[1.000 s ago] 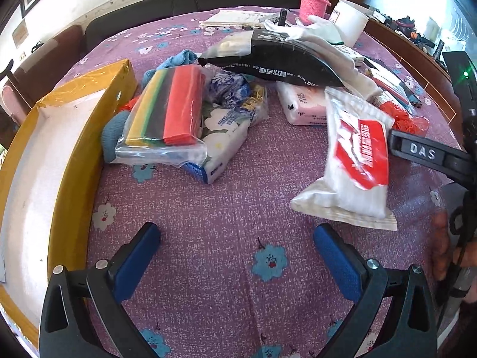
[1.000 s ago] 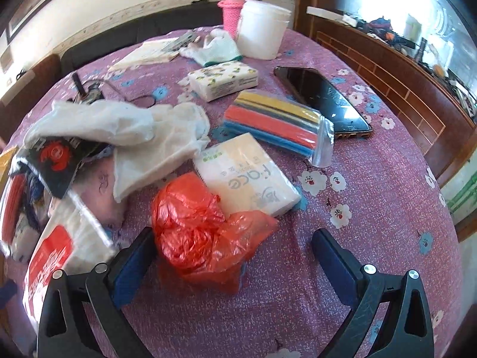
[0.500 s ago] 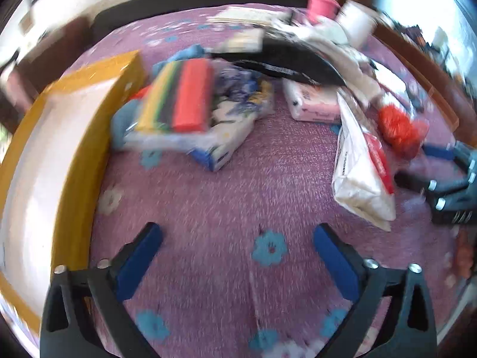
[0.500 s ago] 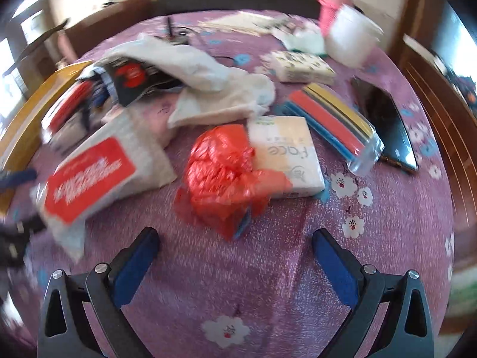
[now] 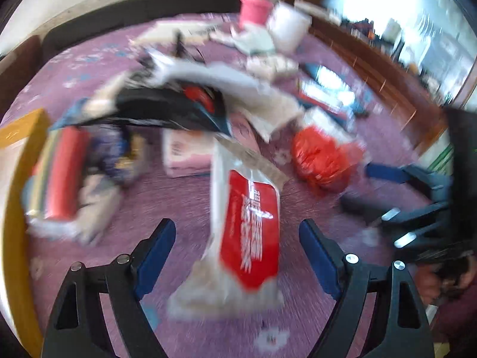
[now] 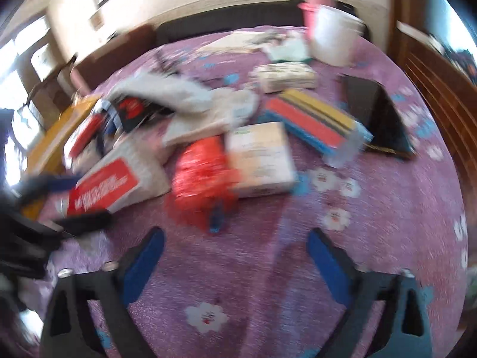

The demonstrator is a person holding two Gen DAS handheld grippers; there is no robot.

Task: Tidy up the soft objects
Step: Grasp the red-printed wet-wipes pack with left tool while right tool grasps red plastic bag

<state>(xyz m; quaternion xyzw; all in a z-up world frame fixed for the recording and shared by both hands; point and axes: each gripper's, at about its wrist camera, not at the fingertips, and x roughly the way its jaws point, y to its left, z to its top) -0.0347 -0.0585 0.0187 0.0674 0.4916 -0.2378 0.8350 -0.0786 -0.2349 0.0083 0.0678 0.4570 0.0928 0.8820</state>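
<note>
Both views are blurred by motion. My left gripper [image 5: 237,232] is open, with a white and red soft packet [image 5: 247,226] lying on the purple tablecloth between its fingers. A red plastic bag [image 5: 322,158] lies to the right, next to my right gripper [image 5: 360,185]. In the right wrist view my right gripper [image 6: 235,244] is open and empty, just short of the red plastic bag [image 6: 199,179]. A white tissue pack [image 6: 259,158], a striped cloth pack [image 6: 316,122] and the red and white packet [image 6: 110,179] lie around it. My left gripper [image 6: 62,200] shows at the left edge.
A yellow box [image 5: 12,179] stands at the left table edge. Another striped cloth pack [image 5: 56,173], a black bag [image 5: 167,110] and white cloth [image 5: 238,86] are piled mid-table. A dark phone [image 6: 378,116], white tub [image 6: 334,35] and pink bottle [image 5: 256,9] stand further back.
My left gripper has swung right, so the red and white packet now lies between its fingers. My right gripper has turned left and pulled back from the red bag.
</note>
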